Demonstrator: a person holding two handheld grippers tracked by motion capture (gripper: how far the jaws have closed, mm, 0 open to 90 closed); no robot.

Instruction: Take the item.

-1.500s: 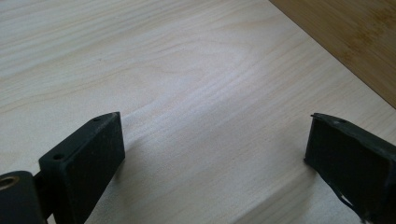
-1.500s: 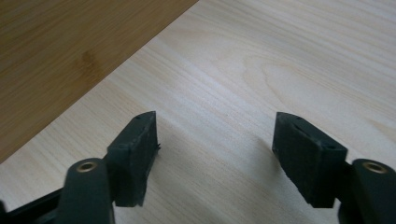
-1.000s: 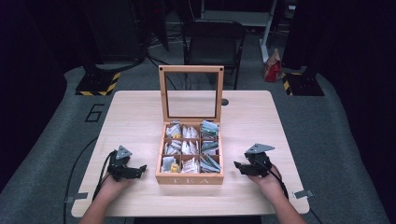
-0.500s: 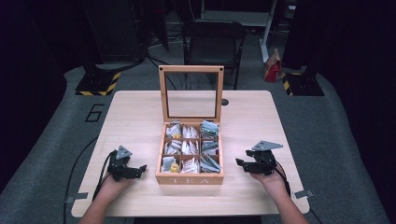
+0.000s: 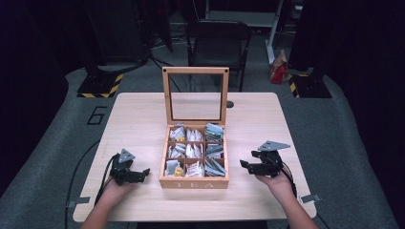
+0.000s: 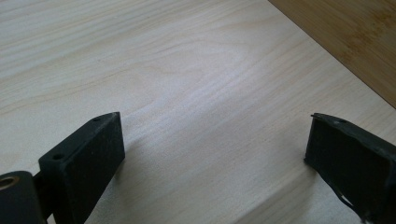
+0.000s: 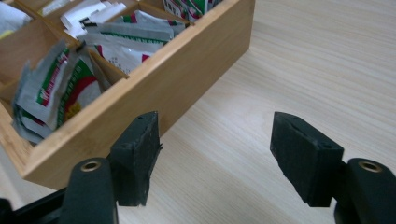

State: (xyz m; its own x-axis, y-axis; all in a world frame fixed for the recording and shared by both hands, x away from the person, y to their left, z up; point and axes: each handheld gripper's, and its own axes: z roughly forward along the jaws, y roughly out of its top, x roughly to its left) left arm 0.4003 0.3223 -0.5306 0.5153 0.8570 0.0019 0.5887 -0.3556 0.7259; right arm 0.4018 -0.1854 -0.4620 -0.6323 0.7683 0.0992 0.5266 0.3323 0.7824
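A wooden tea box (image 5: 193,182) stands at the table's middle with its glass lid (image 5: 195,94) upright. Its compartments hold several tea bags (image 5: 213,167). My left gripper (image 5: 142,173) rests on the table left of the box, open and empty; in the left gripper view (image 6: 215,154) there is bare wood between the jaws and the box's side (image 6: 355,37) at the top right. My right gripper (image 5: 245,166) hovers right of the box, pointing at it. Its jaws (image 7: 217,154) have just been opening, nothing is between them, and they stand beside the box wall (image 7: 154,88) near the tea bags (image 7: 60,88).
The light wooden table (image 5: 267,119) has bare room on both sides of the box. A black chair (image 5: 217,43) stands behind the far edge. Cables trail from both grippers over the near edge. A small dark knob (image 5: 230,104) lies behind the box.
My right gripper has risen a little above the table and its jaws stand wider. The left gripper and the box have not moved.
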